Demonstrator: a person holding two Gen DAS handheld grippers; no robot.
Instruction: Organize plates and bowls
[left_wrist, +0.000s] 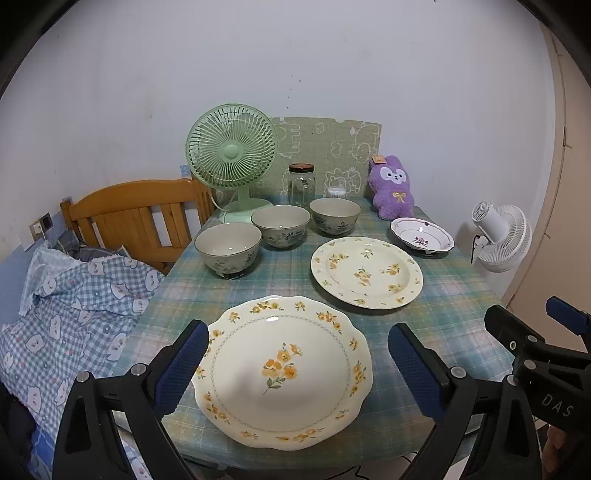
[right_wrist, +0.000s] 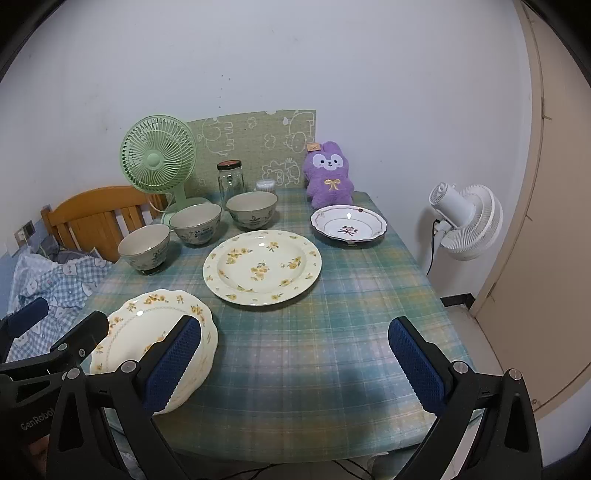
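A scalloped cream plate (left_wrist: 282, 369) with yellow flowers lies at the table's near edge, and my left gripper (left_wrist: 297, 363) hangs open above it, one blue finger on each side, not touching. A round yellow-flowered plate (left_wrist: 366, 272) lies mid-table, with a small white plate (left_wrist: 422, 237) with a red flower behind it. Three grey-green bowls (left_wrist: 228, 249) (left_wrist: 280, 226) (left_wrist: 334, 215) stand in a diagonal row at the left. My right gripper (right_wrist: 295, 363) is open over bare tablecloth, right of the scalloped plate (right_wrist: 155, 343); the round plate (right_wrist: 262, 266) lies ahead of it.
Along the table's far edge stand a green fan (left_wrist: 232, 155), a glass jar (left_wrist: 301, 183), a small container (left_wrist: 335, 192) and a purple plush rabbit (left_wrist: 393, 190). A wooden bed frame (left_wrist: 140, 218) and checked bedding (left_wrist: 74, 306) lie left. A white fan (right_wrist: 465, 221) stands right.
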